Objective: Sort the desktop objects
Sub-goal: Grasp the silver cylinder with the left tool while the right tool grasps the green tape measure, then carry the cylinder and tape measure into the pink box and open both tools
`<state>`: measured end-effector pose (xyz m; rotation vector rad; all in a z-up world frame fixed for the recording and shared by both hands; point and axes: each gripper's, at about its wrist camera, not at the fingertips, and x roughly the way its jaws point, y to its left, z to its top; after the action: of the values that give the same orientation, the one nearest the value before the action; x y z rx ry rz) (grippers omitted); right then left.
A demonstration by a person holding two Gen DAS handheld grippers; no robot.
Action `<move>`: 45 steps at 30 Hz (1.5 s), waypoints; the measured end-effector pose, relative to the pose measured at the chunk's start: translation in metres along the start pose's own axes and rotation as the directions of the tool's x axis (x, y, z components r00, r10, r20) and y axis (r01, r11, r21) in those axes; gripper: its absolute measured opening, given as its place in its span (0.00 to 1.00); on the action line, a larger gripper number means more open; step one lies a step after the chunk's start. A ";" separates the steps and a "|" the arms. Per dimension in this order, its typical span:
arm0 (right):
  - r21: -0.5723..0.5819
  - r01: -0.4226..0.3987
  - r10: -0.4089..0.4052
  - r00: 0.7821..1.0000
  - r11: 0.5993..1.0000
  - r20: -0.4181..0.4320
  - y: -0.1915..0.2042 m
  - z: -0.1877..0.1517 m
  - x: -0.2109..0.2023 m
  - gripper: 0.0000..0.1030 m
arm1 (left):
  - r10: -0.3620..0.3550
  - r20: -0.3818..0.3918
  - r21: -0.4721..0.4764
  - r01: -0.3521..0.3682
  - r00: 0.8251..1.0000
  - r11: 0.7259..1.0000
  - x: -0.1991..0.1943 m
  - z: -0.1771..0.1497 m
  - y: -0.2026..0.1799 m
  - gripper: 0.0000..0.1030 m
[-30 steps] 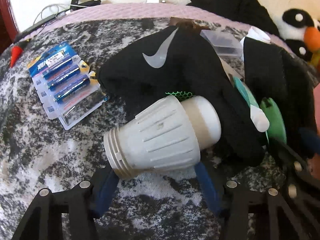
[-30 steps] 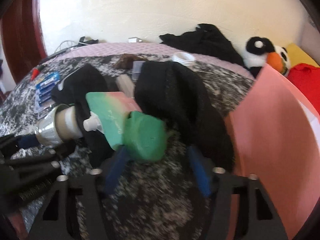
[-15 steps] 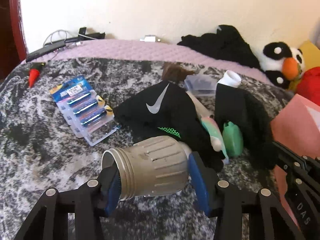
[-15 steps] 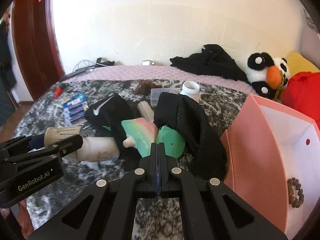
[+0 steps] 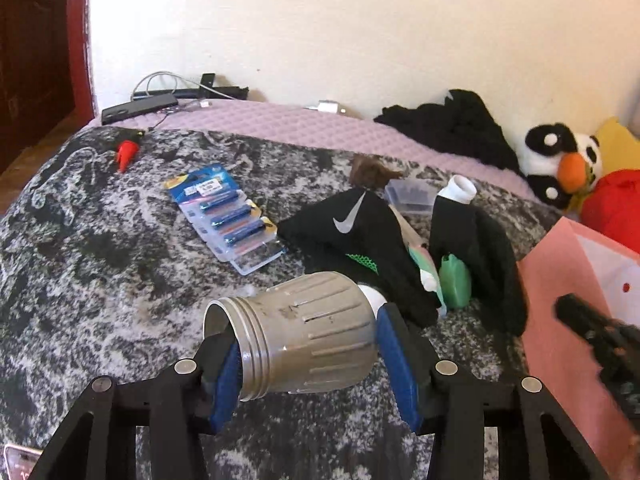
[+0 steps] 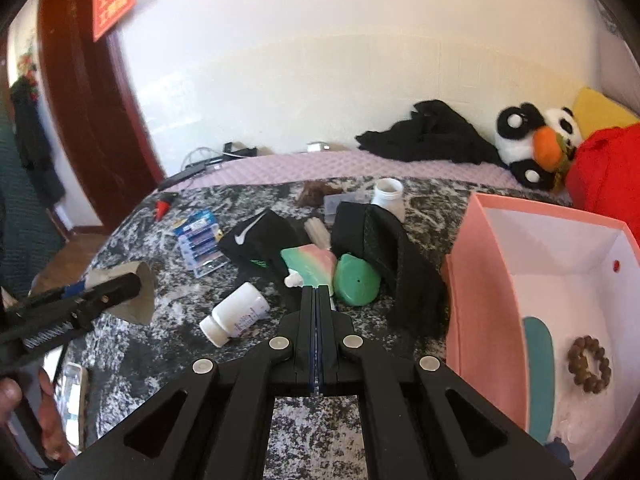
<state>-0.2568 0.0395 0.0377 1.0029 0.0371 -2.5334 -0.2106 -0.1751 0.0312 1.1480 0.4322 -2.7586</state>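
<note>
**The gray cap is up off the bed now**

You have lifted the gray cap [image 5: 304,336] up and away from the white bottle [image 6: 236,314]. A second ago the two were joined and lay low by the black cloth. Now the bottle lies alone on its side on the bed [image 5: 100,264], and the cap is in the air, in front of the pile.

Your left gripper [image 5: 312,364] is squeezing the cap from both sides, with the blue pads on its ribbed wall. Your right gripper [image 6: 318,300] is closed tight with nothing in it. It hangs above the bed, near the green case [image 6: 356,280] and the pink and green tube [image 6: 312,264].

The cap looks hollow, so I think it is light. It looks stiff too, so it should not bend. The ribs help you hold it. Still, it is round and could roll or twist in the pads, so keep your grip on the middle of the wall, not on the thin threaded rim.

The pink box [image 6: 476,280] is on your right, with a bead ring [image 6: 590,364] already in it. I think the cap may go there.

The bottle looks smooth and slippery. Take it across its middle.
</note>
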 end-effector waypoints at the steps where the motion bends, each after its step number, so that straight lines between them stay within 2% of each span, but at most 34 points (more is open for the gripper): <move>1: -0.003 0.003 -0.003 1.000 1.000 -0.017 0.000 -0.003 0.010 0.01 | -0.001 -0.003 0.000 0.001 1.000 1.000 0.001 0.000 0.000 0.51; 3: -0.006 0.010 -0.011 0.998 1.000 -0.067 -0.001 -0.010 0.034 0.26 | -0.001 -0.009 0.006 0.001 1.000 1.000 0.005 -0.001 -0.001 0.51; 4: -0.003 0.019 -0.019 0.995 1.000 -0.095 -0.002 -0.013 0.049 0.47 | -0.001 -0.012 0.012 0.001 1.000 1.000 0.007 0.000 -0.001 0.51; 7: 0.020 0.069 -0.066 0.989 0.997 -0.131 -0.010 -0.014 0.086 0.49 | 0.001 -0.020 0.027 0.000 1.000 1.000 0.015 0.002 -0.003 0.51; 11: 0.181 0.085 -0.066 0.992 0.980 -0.108 -0.036 -0.007 0.118 0.49 | 0.005 -0.028 0.046 -0.004 1.000 0.999 0.025 0.006 -0.004 0.51; 15: 0.402 0.038 -0.003 0.996 0.915 -0.088 -0.069 -0.001 0.142 0.49 | 0.017 -0.039 0.061 -0.015 0.999 0.998 0.033 0.009 -0.002 0.52; 16: 0.430 0.024 0.021 0.995 0.902 -0.100 -0.074 -0.001 0.151 0.56 | 0.019 -0.042 0.061 -0.016 0.999 0.998 0.035 0.010 -0.001 0.52; 17: 0.456 0.016 0.041 0.993 0.890 -0.113 -0.077 -0.002 0.160 0.72 | 0.020 -0.045 0.059 -0.018 0.999 0.998 0.037 0.011 0.000 0.52; 18: 0.482 0.005 0.063 0.990 0.876 -0.126 -0.081 -0.004 0.168 0.76 | 0.022 -0.050 0.055 -0.019 0.999 0.998 0.039 0.011 0.001 0.52; 19: 0.507 -0.018 0.102 0.985 0.862 -0.139 -0.084 -0.008 0.176 0.76 | 0.023 -0.053 0.053 -0.020 0.998 0.998 0.040 0.012 0.001 0.52; 20: 0.507 -0.013 0.097 0.985 0.862 -0.140 -0.086 -0.010 0.177 0.63 | 0.023 -0.055 0.055 -0.020 0.998 0.998 0.041 0.012 0.000 0.52; 21: 0.487 0.010 0.073 0.986 0.873 -0.151 -0.086 -0.009 0.174 0.63 | 0.024 -0.055 0.059 -0.021 0.998 0.998 0.042 0.012 -0.001 0.52; 22: 0.482 0.006 0.081 0.984 0.876 -0.159 -0.085 -0.008 0.172 0.63 | 0.026 -0.055 0.062 -0.022 0.998 0.998 0.041 0.011 -0.002 0.52; 26: 0.515 -0.019 0.118 0.980 0.857 -0.161 -0.089 -0.009 0.151 0.62 | 0.019 -0.045 0.059 -0.017 0.999 0.998 0.032 0.011 -0.007 0.52; 31: 0.507 -0.074 0.158 0.980 0.859 -0.124 -0.079 -0.003 0.100 0.62 | 0.007 -0.017 0.073 -0.006 1.000 0.997 0.010 0.007 -0.018 0.52; 39: 0.432 -0.200 0.207 0.978 0.879 0.033 -0.061 0.002 -0.019 0.62 | -0.041 0.038 0.117 0.036 0.998 0.992 -0.038 0.000 -0.051 0.52; 42: 0.411 -0.221 0.202 0.975 0.885 0.089 -0.064 -0.003 -0.063 0.62 | -0.077 0.074 0.146 0.066 0.994 0.987 -0.060 0.001 -0.072 0.52; 45: 0.388 -0.201 0.154 0.977 0.900 0.148 -0.072 -0.007 -0.106 0.62 | -0.132 0.066 0.180 0.119 0.989 0.976 -0.062 -0.003 -0.103 0.52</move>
<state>-0.2101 0.1460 0.0935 0.9507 -0.6050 -2.4708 -0.1876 -0.0762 0.0958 1.0795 0.2658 -2.9912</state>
